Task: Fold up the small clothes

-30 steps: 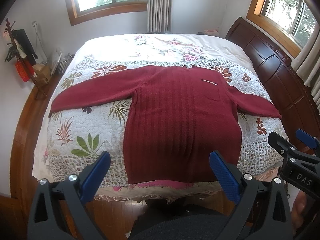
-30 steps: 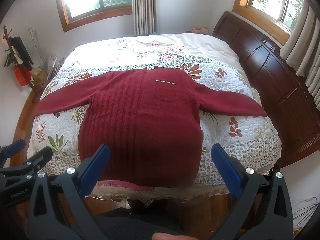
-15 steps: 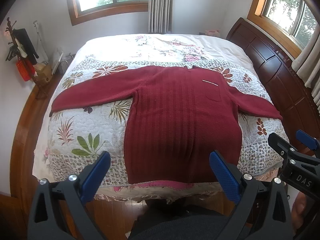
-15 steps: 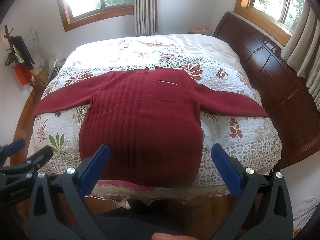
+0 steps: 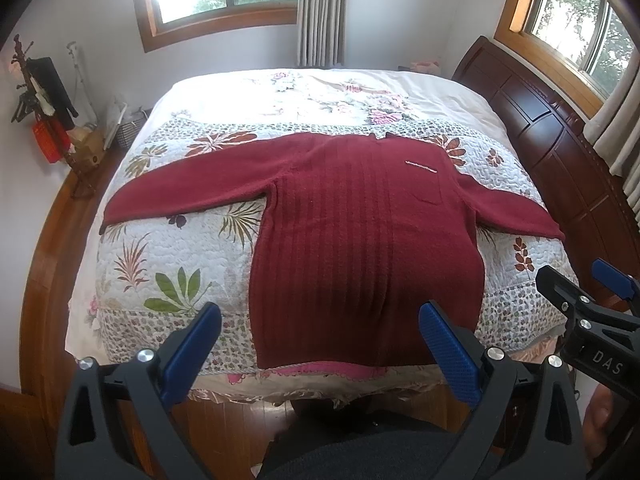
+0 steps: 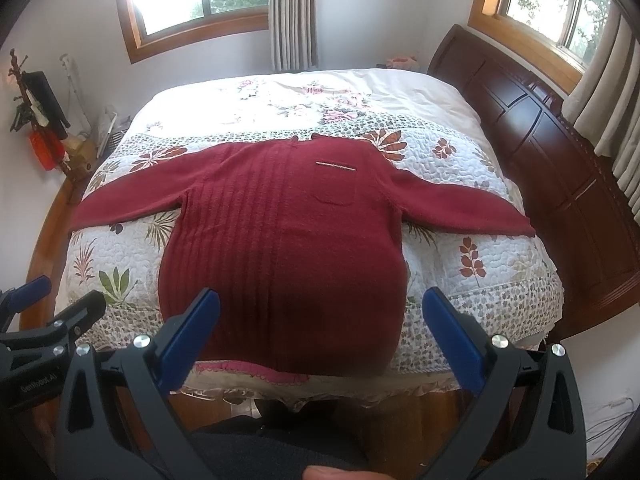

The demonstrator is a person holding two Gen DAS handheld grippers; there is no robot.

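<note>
The maroon knitted sweater is lying face up and spread flat across the near half of the bed, its hem at the near edge and both sleeves stretched out toward the left and right edges.

Nearest the cameras, the left hand-held gripper and the right hand-held gripper are hovering short of the near edge, each with its blue pads wide apart and holding nothing. Neither is touching the cloth.

The hem is hanging slightly over the near edge, beside a pink scalloped trim of the bedding. A low pinch there is likely to be catching that trim or the floral quilt along with the knit, dragging the bedding up into the fold.

Farther in, the ribbed body looks thick and soft. A shallow bite on one layer could be slipping off mid-lift, letting the panel slump crooked.

Farther still, the left sleeve and right sleeve are reaching close to the side edges of the bed. Pulling the body toward the near edge may be sliding a cuff off the side, and the hanging weight would be skewing the whole garment. Uneven lifting by the two sides would be twisting the chest pocket line off centre.
</note>
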